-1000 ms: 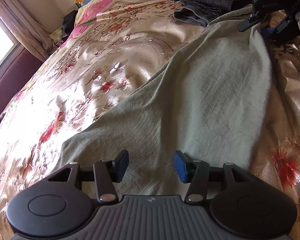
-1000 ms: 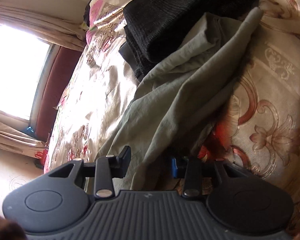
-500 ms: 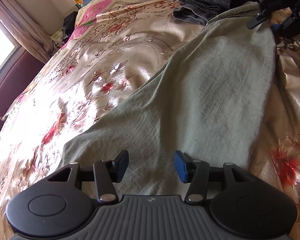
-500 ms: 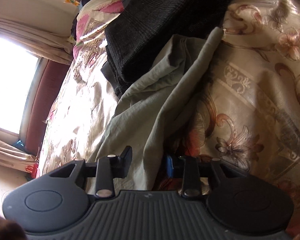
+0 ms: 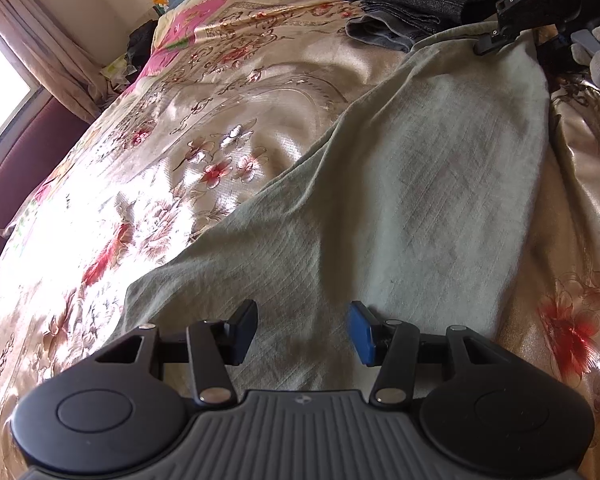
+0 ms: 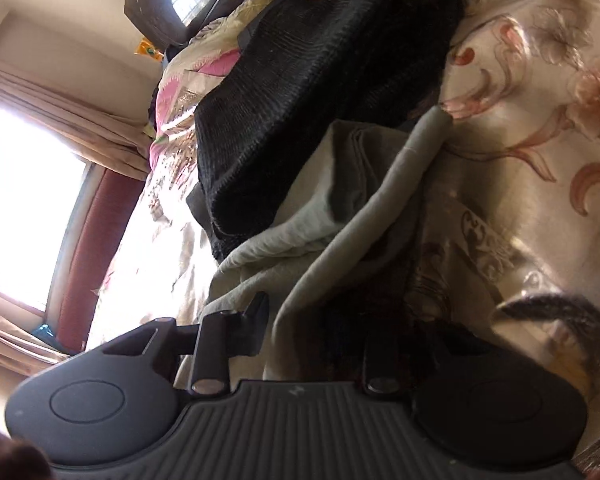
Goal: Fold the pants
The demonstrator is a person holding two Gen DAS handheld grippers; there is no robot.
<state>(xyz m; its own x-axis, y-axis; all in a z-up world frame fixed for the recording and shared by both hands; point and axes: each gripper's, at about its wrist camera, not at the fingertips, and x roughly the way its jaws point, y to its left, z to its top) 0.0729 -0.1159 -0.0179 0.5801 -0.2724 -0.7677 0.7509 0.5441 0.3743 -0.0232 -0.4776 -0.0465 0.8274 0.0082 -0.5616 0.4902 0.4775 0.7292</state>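
The bed (image 5: 260,92), covered by a shiny floral bedspread in gold, pink and red, is filling both views and carrying everything else. No container is showing; the bedspread is serving as the only holding surface.

The grey-green pants (image 5: 400,208) are lying spread flat across the bedspread, running from under the left gripper up toward the far right corner of the left wrist view. In the right wrist view the same pants (image 6: 340,216) are bunching into folds and a raised ridge of cloth.

A stack of dark folded clothes (image 5: 416,4) is sitting at the far end of the pants, with the black top piece (image 6: 320,92) overlapping the pants' upper edge.

The left gripper (image 5: 302,330) is hovering over the near end of the pants with its jaws standing apart, nothing pressed between the blue pads.

The right gripper (image 6: 296,328) is straddling the ridge of pants cloth. Its jaws have just been closing on that fold; the far finger is lost in shadow, so I cannot tell whether the pads are pressing yet. The same gripper is showing at the far corner of the pants (image 5: 528,4).
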